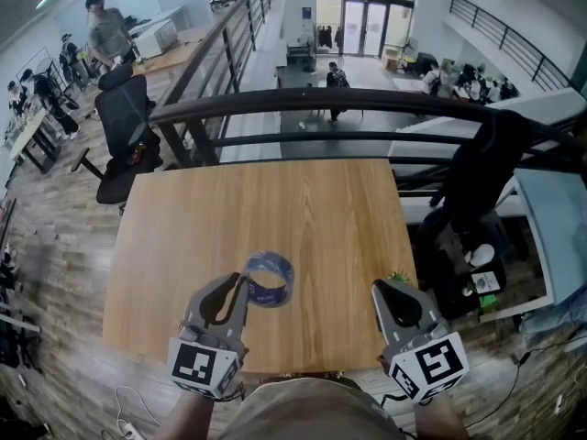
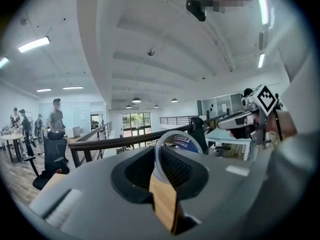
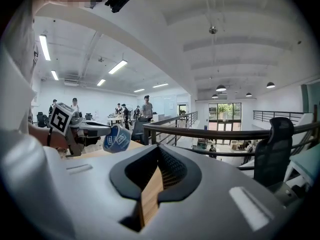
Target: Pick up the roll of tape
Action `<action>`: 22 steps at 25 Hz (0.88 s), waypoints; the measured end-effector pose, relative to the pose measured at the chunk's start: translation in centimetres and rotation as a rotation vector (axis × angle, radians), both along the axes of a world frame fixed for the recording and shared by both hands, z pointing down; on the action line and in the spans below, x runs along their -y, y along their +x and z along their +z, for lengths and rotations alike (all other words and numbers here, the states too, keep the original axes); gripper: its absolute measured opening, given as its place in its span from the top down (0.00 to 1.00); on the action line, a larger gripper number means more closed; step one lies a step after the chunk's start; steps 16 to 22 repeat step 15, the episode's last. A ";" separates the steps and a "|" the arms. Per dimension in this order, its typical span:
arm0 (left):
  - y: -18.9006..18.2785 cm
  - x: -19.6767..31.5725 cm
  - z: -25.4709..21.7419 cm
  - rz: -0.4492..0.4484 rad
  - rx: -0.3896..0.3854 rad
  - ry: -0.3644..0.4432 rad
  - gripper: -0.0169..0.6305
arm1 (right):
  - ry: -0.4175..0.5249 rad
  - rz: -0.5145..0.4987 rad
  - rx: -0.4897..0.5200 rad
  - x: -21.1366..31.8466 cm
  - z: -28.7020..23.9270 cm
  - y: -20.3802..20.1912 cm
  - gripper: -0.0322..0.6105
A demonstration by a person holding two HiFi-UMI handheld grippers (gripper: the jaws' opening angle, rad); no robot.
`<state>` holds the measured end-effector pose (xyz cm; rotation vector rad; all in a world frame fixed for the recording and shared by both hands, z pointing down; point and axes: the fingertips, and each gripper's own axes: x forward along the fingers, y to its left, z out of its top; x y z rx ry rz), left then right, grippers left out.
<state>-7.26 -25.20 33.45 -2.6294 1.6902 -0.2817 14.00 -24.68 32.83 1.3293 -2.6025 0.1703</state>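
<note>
A roll of clear tape with a blue printed core (image 1: 270, 280) hangs tilted just above the near part of the wooden table (image 1: 275, 200). My left gripper (image 1: 244, 283) is shut on the roll's wall; in the left gripper view the ring (image 2: 176, 140) rises upright from between the closed jaws. My right gripper (image 1: 378, 289) hovers over the table's near right corner, shut and holding nothing. The right gripper view shows the roll (image 3: 117, 138) held at the tip of the left gripper (image 3: 98, 129), off to its left.
A black railing (image 1: 367, 104) runs along the table's far edge, with a drop to a lower floor behind. A black office chair (image 1: 119, 136) stands at the far left. A dark chair and a cluttered desk (image 1: 477, 246) crowd the right side. A small green thing (image 1: 399, 276) lies at the right edge.
</note>
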 end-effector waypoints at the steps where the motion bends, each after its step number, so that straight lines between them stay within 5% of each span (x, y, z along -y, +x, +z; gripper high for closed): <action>1: 0.0 0.1 -0.1 0.000 -0.002 0.003 0.91 | -0.001 -0.002 -0.001 0.0 0.1 -0.1 0.94; 22: 0.7 0.6 -1.0 -0.018 -0.024 -0.003 0.91 | 0.004 -0.013 0.007 0.1 -0.5 0.2 0.94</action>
